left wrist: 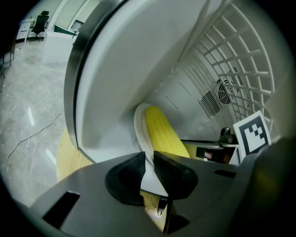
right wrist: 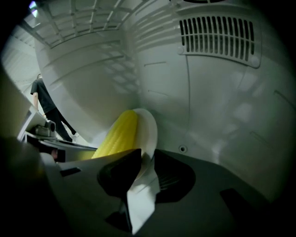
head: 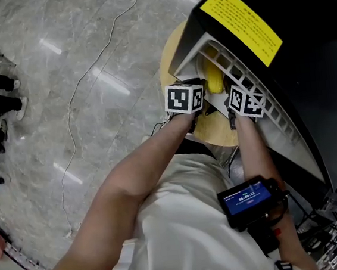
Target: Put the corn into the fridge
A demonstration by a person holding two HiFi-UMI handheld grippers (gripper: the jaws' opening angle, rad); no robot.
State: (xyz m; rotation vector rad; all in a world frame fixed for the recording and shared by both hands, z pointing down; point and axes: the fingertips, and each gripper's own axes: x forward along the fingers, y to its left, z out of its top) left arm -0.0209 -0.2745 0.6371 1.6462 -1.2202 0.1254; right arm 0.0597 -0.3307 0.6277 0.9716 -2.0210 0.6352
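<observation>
Nearest the head camera, a small screen unit point(head: 247, 198) sits at the right forearm, well outside the fridge point(head: 306, 75). Its blue display shows a counter that looks like 00:00:12, though it is small. Left gripper point(left wrist: 148, 162) is at the fridge mouth, jaws pinched on the near rim of a white plate point(left wrist: 138, 121). Right gripper point(right wrist: 145, 159) is just beside it and reaches further into the fridge, jaws likewise clamped on the plate's edge with white showing between the pads. The corn point(left wrist: 163, 134) is one yellow cob lying lengthwise on the plate, already inside the fridge cavity and below the wire shelf point(head: 240, 73). I cannot tell whether the plate rests on the fridge floor or hangs from the grippers. Judged step: placing, late in the task. The next move probably calls for lowering the plate level until it bears on the fridge floor, then parting both sets of jaws together and drawing them straight back out of the mouth so the cob does not roll. The rear fridge wall carries a slotted vent point(right wrist: 215, 34). On the fridge's black outer top is a yellow label point(head: 241, 25) with lines of dark print too fine to read. No brand is legible. The fridge stands on a round wooden table point(head: 170, 50).
</observation>
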